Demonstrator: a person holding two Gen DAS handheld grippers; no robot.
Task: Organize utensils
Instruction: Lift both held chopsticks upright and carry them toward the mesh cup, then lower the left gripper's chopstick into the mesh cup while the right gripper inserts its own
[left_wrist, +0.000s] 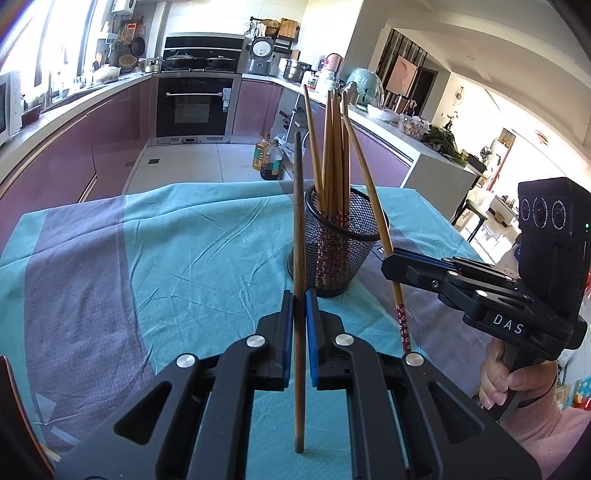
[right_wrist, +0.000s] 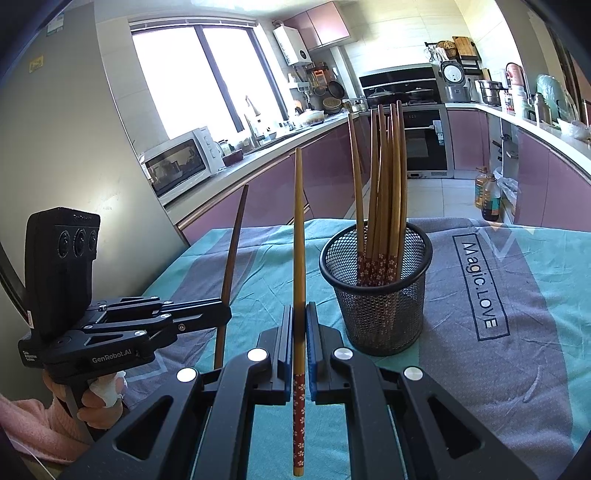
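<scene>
A black mesh holder (left_wrist: 334, 243) (right_wrist: 376, 288) stands on the cloth with several light wooden chopsticks (left_wrist: 334, 147) (right_wrist: 386, 184) upright in it, their red flowered ends down. My left gripper (left_wrist: 299, 299) (right_wrist: 225, 314) is shut on a dark brown chopstick (left_wrist: 299, 240) (right_wrist: 232, 251), held upright just left of the holder. My right gripper (right_wrist: 300, 314) (left_wrist: 388, 258) is shut on a light chopstick with a red flowered end (right_wrist: 299, 258) (left_wrist: 369, 184), also upright, whose upper part leans against the holder's rim in the left wrist view.
A teal and grey cloth (left_wrist: 166, 240) (right_wrist: 498, 295) printed "Magic.LOVE" covers the table. Beyond its far edge lie the kitchen floor, two oil bottles (left_wrist: 267, 155) (right_wrist: 487, 195), purple cabinets and an oven (left_wrist: 194, 107). A hand in a pink sleeve (left_wrist: 517, 391) holds each gripper.
</scene>
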